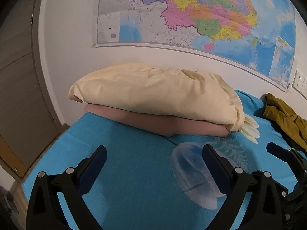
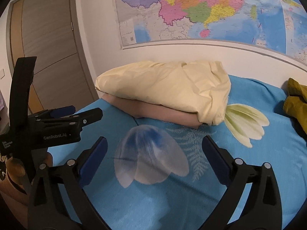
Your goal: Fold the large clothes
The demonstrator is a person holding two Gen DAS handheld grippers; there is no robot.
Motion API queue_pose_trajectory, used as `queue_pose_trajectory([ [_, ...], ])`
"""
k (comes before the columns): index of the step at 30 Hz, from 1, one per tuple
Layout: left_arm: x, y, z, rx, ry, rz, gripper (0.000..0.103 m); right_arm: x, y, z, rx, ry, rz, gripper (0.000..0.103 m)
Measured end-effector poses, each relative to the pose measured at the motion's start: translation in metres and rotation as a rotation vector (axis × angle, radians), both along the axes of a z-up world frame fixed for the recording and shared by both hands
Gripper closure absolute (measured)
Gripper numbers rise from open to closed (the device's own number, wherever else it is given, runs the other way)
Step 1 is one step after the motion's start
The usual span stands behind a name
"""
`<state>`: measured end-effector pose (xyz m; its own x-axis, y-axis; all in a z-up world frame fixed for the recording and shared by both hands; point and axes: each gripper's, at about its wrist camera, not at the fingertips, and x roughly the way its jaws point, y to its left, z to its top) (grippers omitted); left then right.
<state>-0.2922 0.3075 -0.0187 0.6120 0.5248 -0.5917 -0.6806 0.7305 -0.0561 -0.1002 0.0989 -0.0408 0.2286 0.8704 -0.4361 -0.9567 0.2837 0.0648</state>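
We held both grippers, left (image 1: 154,160) and right (image 2: 154,151), wide and empty over the bed (image 2: 249,172); the olive garment (image 1: 285,118) lay crumpled, unfolded.

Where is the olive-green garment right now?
The olive-green garment lies crumpled at the far right of the blue bedsheet in both views, near the wall, right of the cream pillow, untouched by either tongs.
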Motion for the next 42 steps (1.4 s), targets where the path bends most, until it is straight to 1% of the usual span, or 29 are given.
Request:
queue_pose_trajectory([
  [9, -0.009, -0.015, 0.002, 0.020, -0.002, -0.014, 0.007, -0.007, -0.013, -0.002, 0.000, 0.002, -0.010, 0.006],
  [28, -0.009, -0.015, -0.001, 0.009, 0.006, -0.024, 0.007, -0.008, -0.016, -0.001, 0.001, 0.012, -0.016, 0.006],
  [42, -0.007, -0.019, -0.001, 0.021, 0.010, -0.028, 0.007, -0.006, -0.016, -0.002, 0.000, 0.023, -0.018, 0.006],
])
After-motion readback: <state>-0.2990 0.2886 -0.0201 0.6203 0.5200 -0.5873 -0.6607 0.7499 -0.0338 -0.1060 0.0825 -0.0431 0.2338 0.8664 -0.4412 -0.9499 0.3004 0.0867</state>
